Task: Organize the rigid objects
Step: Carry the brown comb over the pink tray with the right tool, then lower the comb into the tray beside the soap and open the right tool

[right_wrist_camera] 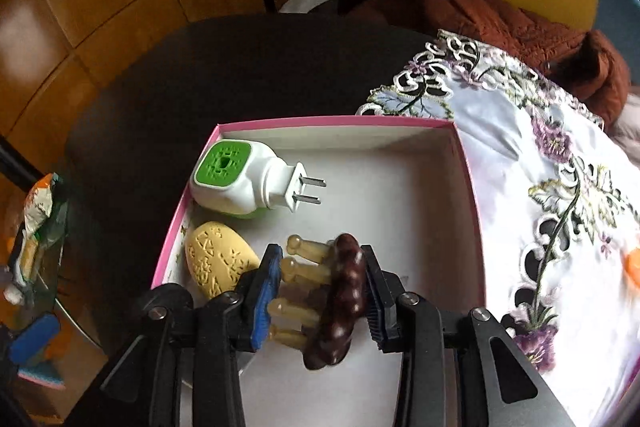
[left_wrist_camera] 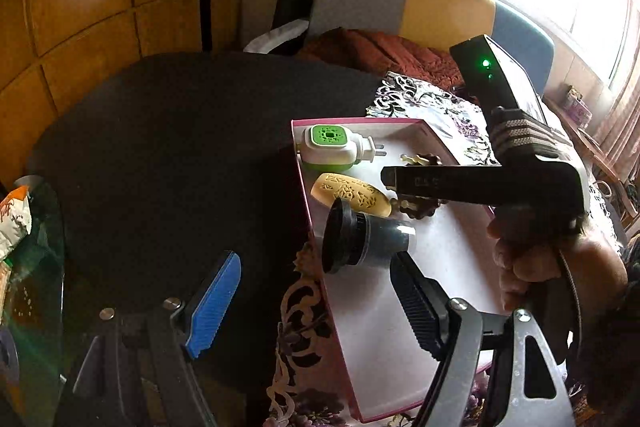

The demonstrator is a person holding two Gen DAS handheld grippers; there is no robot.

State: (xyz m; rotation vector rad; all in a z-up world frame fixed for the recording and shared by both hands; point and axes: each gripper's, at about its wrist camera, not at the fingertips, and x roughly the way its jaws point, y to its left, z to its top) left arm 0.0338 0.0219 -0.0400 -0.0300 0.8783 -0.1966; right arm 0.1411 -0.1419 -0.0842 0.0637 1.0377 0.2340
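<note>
- Over the pink-rimmed box (right_wrist_camera: 464,163), on the embroidered cloth (right_wrist_camera: 560,155) and dark table (right_wrist_camera: 200,75), my right gripper (right_wrist_camera: 320,291) pinches a wooden massage comb (right_wrist_camera: 340,299) between its blue pad and its black one; I judge the placing is what remains.
- That comb's dark beaded spine runs roughly along the fingers, pointing away from me, with its pale pegs sticking out towards the blue pad; bare box floor lies just ahead and to the right.
- Nearer the box's left wall sit the green-and-white plug-in device (right_wrist_camera: 240,183), prongs aimed right, and the yellow carved oval (right_wrist_camera: 218,265), just beside the blue pad.
- My left gripper (left_wrist_camera: 312,303) hangs with fingers spread wide, empty, at the box's near left edge; a black cylindrical lens-like piece (left_wrist_camera: 360,239) lies between it and the oval.
- Count as I see it: one box, one plug-in device, one oval, one comb, one cylinder, two grippers.
- Right hand is the nearer one for the drop.
</note>
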